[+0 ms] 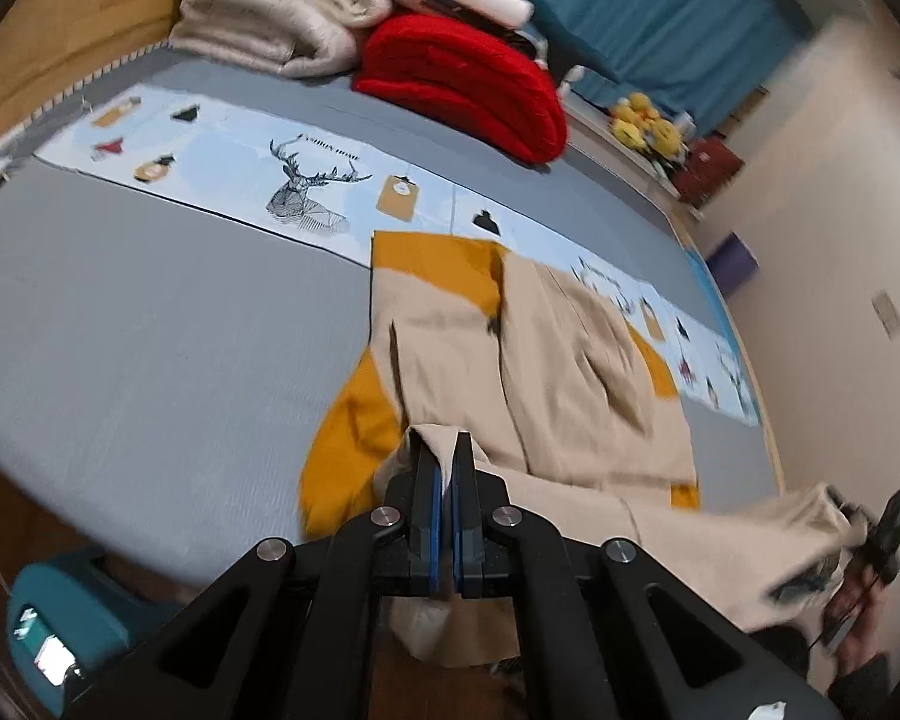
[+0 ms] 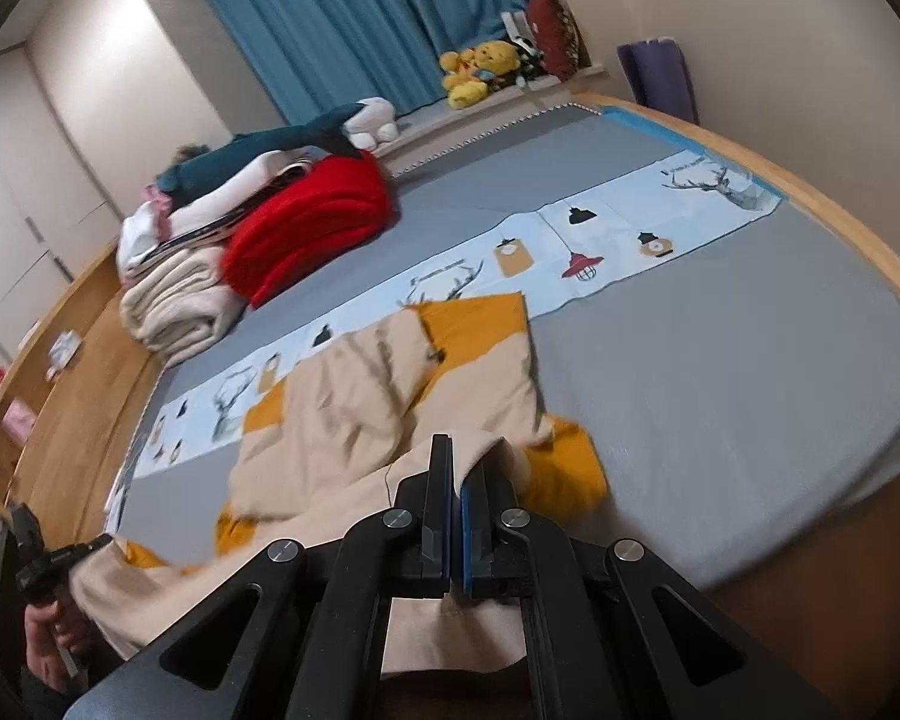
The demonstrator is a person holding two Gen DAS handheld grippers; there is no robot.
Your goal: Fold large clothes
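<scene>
The bed (image 1: 150, 312) is covered by a grey sheet, and wide bare stretches of it are seen on both sides of the garment (image 1: 570, 348); a wooden rim (image 2: 858, 228) bounds the bed at its far side and corner. A printed strip (image 1: 306, 186) with deer and lamp pictures is laid across the bed, and the far end of the garment lies over it.

The garment, beige with mustard-yellow patches, is spread in loose folds near the bed's front edge, with its near hem lifted off the bed. The left gripper (image 1: 445, 450) is pointed down toward the bed, and its jaws are closed tight on a bunched corner of the beige hem. The right gripper (image 2: 457, 462) is angled down likewise, and its jaws are clamped on the other corner of the same hem. The cloth is stretched between the two grippers, and part of it hangs below the bed's edge. The hand (image 2: 48, 654) holding the left gripper is seen at the lower left of the right wrist view.

At the far end of the bed a red blanket (image 1: 468, 90) is stacked beside a cream blanket (image 1: 276, 6), with more folded clothes piled behind them. Yellow plush toys (image 2: 480, 72) are set on a ledge past the bed, before a blue curtain (image 2: 360, 12). All of these are well apart from the garment.
</scene>
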